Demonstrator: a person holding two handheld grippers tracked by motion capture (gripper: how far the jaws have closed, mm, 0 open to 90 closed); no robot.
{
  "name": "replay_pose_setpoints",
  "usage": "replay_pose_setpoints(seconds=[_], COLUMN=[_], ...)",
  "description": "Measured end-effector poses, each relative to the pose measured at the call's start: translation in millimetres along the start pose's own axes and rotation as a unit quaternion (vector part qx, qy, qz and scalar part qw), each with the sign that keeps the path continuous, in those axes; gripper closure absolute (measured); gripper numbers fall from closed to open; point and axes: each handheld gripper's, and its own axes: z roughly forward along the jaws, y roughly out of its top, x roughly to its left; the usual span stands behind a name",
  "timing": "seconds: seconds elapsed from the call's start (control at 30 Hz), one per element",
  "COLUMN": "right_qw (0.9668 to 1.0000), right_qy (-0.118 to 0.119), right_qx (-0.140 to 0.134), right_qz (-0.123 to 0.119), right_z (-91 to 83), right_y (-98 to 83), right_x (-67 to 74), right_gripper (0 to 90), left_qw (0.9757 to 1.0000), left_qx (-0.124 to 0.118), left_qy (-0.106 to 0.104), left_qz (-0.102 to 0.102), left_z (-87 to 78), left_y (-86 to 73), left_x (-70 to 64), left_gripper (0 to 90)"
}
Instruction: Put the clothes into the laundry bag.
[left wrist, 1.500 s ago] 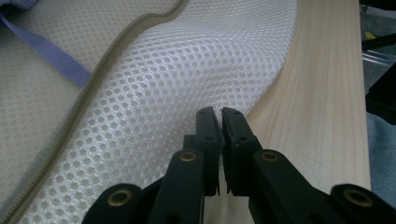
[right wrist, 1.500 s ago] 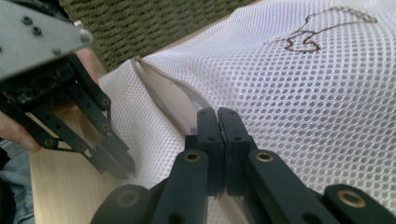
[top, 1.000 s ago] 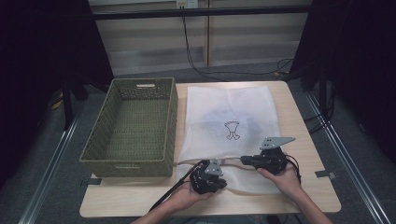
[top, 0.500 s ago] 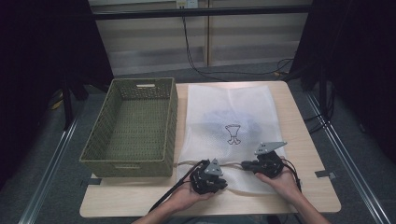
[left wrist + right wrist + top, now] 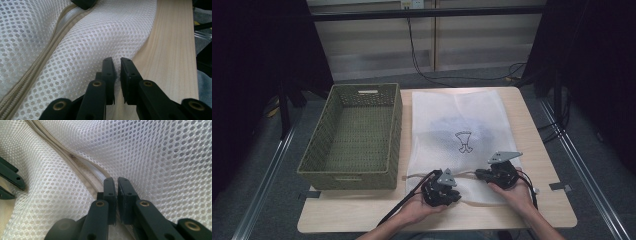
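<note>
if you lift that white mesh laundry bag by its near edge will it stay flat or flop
Probably flop: the mesh laundry bag already bulges into soft folds beside the left gripper. It looks light, thin netting lying flat on the table, with something dark showing faintly through it. The zipper band may stay a bit stiffer than the mesh.

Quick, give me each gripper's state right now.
Left gripper: jaws just easing apart, mesh bag edge between them.
Right gripper: easing apart at the bag's zipper.

Recording lab or test bay: bare wooden table point(image 5: 542, 150) on a metal frame, black curtains point(image 5: 257, 60) either side, loose cables point(image 5: 422, 55) trailing down the pale panelled wall point(image 5: 372, 45).
</note>
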Motion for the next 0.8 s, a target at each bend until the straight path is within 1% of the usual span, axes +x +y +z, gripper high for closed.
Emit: replay_pose_setpoints(seconds=[0.03,0.07,0.1,0.13,0.17,0.2,0.23,0.27,0.3,0.33,0.37,0.4,0.43,0.47,0.5,0.53,0.57,0.6,0.67,0.73,0.77,0.8], right_qw=[1.0000,1.0000,1.0000,0.9998,0.9996,0.9994,0.9992,0.9987,0.9983,0.9980,0.9976,0.9973,0.9970,0.9967,0.9963,0.9959,0.9953,0.9946,0.9926,0.9898,0.9883,0.9869], right_qy=[0.002,0.003,0.009,0.018,0.024,0.026,0.031,0.037,0.039,0.042,0.044,0.048,0.049,0.051,0.054,0.058,0.060,0.064,0.067,0.070,0.074,0.076], right_qx=[-0.001,-0.001,-0.002,-0.006,-0.014,-0.017,-0.023,-0.032,-0.039,-0.044,-0.048,-0.053,-0.056,-0.060,-0.063,-0.066,-0.072,-0.078,-0.096,-0.118,-0.128,-0.136], right_qz=[0.002,0.003,0.003,0.007,0.010,0.011,0.013,0.016,0.018,0.020,0.021,0.021,0.024,0.023,0.023,0.023,0.022,0.027,0.031,0.036,0.039,0.043], right_z=[-0.3,-1.0,-1.6,-2.7,-4.8,-6.6,-9.4,-12.2,-14.9,-16.5,-17.5,-18.2,-18.7,-19.3,-20.2,-21.1,-21.9,-23.4,-27.6,-34.1,-36.4,-39.7], right_y=[-0.3,-0.2,-0.2,-0.3,-0.1,0.2,0.4,0.5,0.8,1.1,1.4,1.7,2.1,2.4,3.0,3.4,3.5,3.8,4.7,6.4,7.0,7.7], right_x=[0.2,0.9,1.4,1.9,3.0,3.9,4.3,4.8,5.3,5.2,5.2,4.9,5.4,5.5,6.1,6.5,6.6,6.4,5.8,5.2,4.9,4.6], right_gripper=[84.6,83.9,83.7,83.2,82.5,82.6,82.7,82.3,82.0,82.0,80.7,79.0,76.9,74.9,72.9,71.8,70.6,68.5,66.2,62.8,60.7,58.5], left_qw=[1.0000,0.9999,0.9999,0.9999,1.0000,1.0000,0.9999,0.9999,1.0000,1.0000,1.0000,0.9998,1.0000,0.9999,0.9999,0.9997,0.9996,0.9996,0.9983,0.9974,0.9968,0.9961], left_qx=[-0.007,-0.014,-0.006,-0.010,-0.002,0.003,-0.007,-0.006,0.000,0.001,-0.002,-0.014,0.002,-0.010,0.001,-0.013,-0.018,-0.015,-0.046,-0.060,-0.065,-0.070], left_qy=[-0.001,-0.004,-0.007,-0.009,-0.009,-0.003,-0.003,-0.005,-0.006,0.000,0.000,0.004,0.007,0.008,0.009,0.011,0.012,0.015,0.019,0.025,0.031,0.039], left_qz=[0.005,-0.005,-0.005,-0.006,-0.004,-0.006,-0.007,-0.007,-0.002,-0.003,-0.002,-0.010,-0.006,-0.011,-0.008,-0.015,-0.019,-0.015,-0.031,-0.031,-0.036,-0.036], left_z=[0.9,1.5,0.3,0.5,-0.7,-1.7,-0.7,-1.5,-3.1,-3.8,-5.1,-4.6,-8.3,-9.4,-13.4,-13.9,-16.9,-21.7,-28.1,-38.1,-43.3,-48.9], left_y=[-1.0,-1.4,-1.0,-1.5,-0.9,-0.4,-1.4,-1.7,-2.0,-2.3,-2.8,-3.8,-2.7,-3.7,-3.0,-4.1,-4.3,-4.2,-4.6,-4.2,-4.3,-4.4], left_x=[0.5,0.1,1.2,1.3,1.4,0.4,-0.3,0.1,0.8,-0.2,0.0,-1.2,-0.6,-0.9,-0.1,-0.3,0.7,2.4,2.7,4.3,4.9,6.0], left_gripper=[79.8,79.2,79.2,78.9,76.5,75.6,74.8,73.1,71.2,70.2,67.3,64.6,61.6,58.7,55.8,52.7,49.3,46.8,42.3,37.3,34.6,32.8])
